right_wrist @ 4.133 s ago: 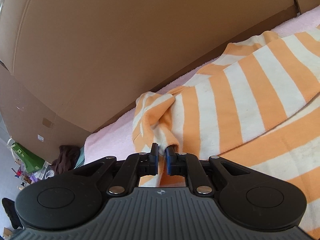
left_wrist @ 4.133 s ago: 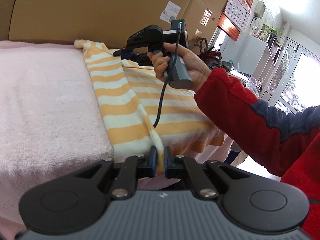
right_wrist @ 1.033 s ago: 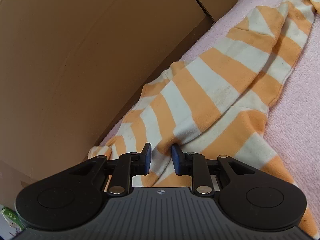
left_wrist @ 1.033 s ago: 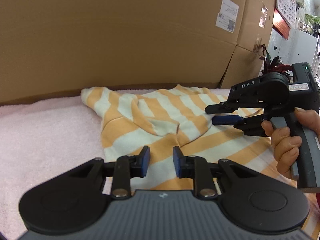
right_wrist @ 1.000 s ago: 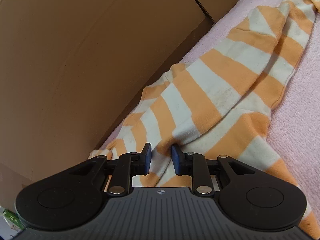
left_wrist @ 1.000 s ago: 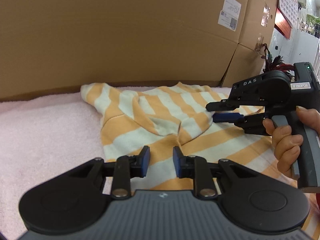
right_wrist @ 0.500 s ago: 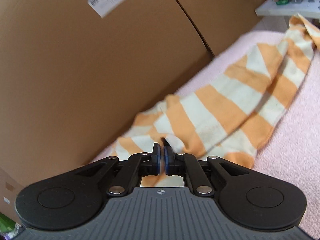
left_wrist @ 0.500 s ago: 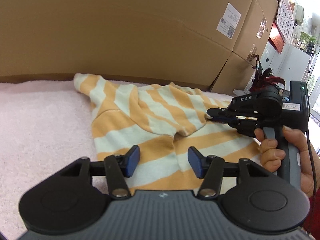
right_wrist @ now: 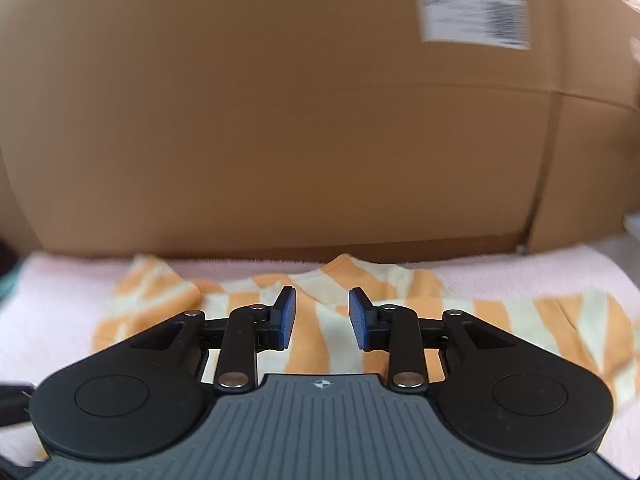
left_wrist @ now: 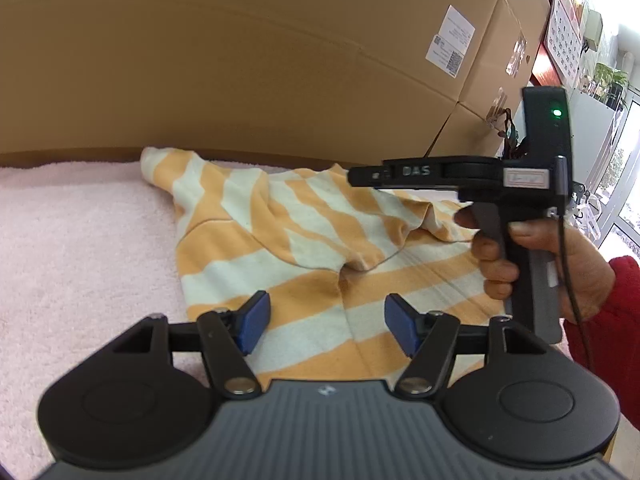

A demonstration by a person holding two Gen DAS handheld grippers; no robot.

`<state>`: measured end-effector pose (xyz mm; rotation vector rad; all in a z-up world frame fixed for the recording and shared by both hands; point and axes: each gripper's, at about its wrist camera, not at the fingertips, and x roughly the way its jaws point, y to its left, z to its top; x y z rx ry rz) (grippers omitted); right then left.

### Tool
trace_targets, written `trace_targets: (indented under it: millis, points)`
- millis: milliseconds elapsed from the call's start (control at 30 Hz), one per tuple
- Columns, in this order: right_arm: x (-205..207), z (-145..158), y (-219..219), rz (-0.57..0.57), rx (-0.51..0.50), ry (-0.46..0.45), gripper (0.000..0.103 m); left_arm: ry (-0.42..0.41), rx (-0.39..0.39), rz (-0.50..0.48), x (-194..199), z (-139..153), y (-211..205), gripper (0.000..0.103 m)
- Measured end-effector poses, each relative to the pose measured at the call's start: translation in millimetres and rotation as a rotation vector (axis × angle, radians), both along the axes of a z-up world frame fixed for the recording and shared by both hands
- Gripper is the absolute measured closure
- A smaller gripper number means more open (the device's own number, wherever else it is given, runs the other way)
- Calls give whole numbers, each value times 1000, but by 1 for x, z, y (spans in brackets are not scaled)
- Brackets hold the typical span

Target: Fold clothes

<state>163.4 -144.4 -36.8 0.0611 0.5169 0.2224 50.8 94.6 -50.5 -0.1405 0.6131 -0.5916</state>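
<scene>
An orange-and-cream striped garment (left_wrist: 304, 248) lies rumpled on a pink towel surface (left_wrist: 80, 240), one sleeve folded over its body. My left gripper (left_wrist: 326, 324) hovers over the near hem, its jaws opening, nothing pinched between the blue pads. In the right wrist view the same garment (right_wrist: 320, 344) spreads below my right gripper (right_wrist: 322, 316); those jaws are opening too, held level above the cloth without touching it. A hand holds the right gripper (left_wrist: 354, 178), seen from the side above the garment's right part in the left wrist view.
Large cardboard boxes (left_wrist: 280, 60) stand as a wall right behind the towel's far edge. A red sleeve (left_wrist: 600, 320) fills the right side. The pink towel (right_wrist: 52, 300) extends to the left of the garment. A wall calendar (left_wrist: 564, 20) hangs at the far right.
My left jaws spread wide and let go of the hem. The right gripper closed on the sleeve, then released it, rose and rolled level, so it now shows side-on.
</scene>
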Motion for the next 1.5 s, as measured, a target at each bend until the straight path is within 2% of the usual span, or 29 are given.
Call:
trace_targets:
  millis: [100,167,200,333,367,467,567,600,700,800,833,900,967,1000,1033,1100,1133,1167,1200,1233,1300,1367,1400,1500]
  points:
    - [21,-9,11,53,-1,34,73,0,1,-1,0,0,0,36]
    - [33,-11,15,36,-14,47,98,-1,6,-2,0,0,-1,36]
    - [39,-10,14,27,-1,51,99,-3,10,-2,-1,0,-1,36]
    - [31,-6,-2,-82,124,35,100,-7,26,-8,-2,1,-4,33]
    - [33,-9,-6,-115,131,40,100,-8,30,-10,-2,1,-5,31]
    - [39,-22,-12,-121,166,85,100,-7,30,-13,-2,1,-5,30]
    - [29,-14,-11,-179,146,45,97,-7,32,-15,-1,1,-6,30]
    - [21,-7,-10,-210,133,11,91,-8,35,-14,-2,1,-6,30]
    - [-1,9,2,-57,210,-32,91,-10,42,-13,-2,1,-7,29]
    - [5,4,19,196,415,126,93,-11,46,-16,-1,1,-8,27]
    - [10,-2,26,225,441,174,92,-15,58,-13,-2,1,-9,24]
    - [16,-13,31,216,441,241,92,-23,89,-8,-6,3,-13,22]
    - [14,-23,23,146,404,268,93,-31,124,-3,-13,7,-16,22]
    - [14,-26,15,106,406,267,103,-35,142,0,-17,9,-18,22]
    - [13,-29,4,64,417,260,103,-39,160,3,-20,11,-20,22]
    - [7,-29,-16,-35,404,226,103,-22,108,3,-28,16,-16,22]
    - [2,-28,-23,-49,416,219,103,-20,97,1,-30,16,-16,21]
    - [-3,-27,-29,-44,440,219,100,-17,115,3,-31,13,-18,21]
    - [-9,-25,-32,-21,474,225,93,-15,137,7,-31,10,-21,21]
    - [-14,-25,-33,28,512,236,91,-12,158,10,-31,6,-24,21]
    - [-21,-30,-28,105,526,274,90,-15,172,19,-31,5,-24,20]
    - [-26,-36,-22,174,526,314,90,-18,184,28,-32,5,-24,19]
    - [-30,-38,-25,162,533,318,103,-19,190,33,-32,4,-24,19]
    - [-42,-36,-32,87,536,282,103,-22,203,21,-43,6,-27,19]
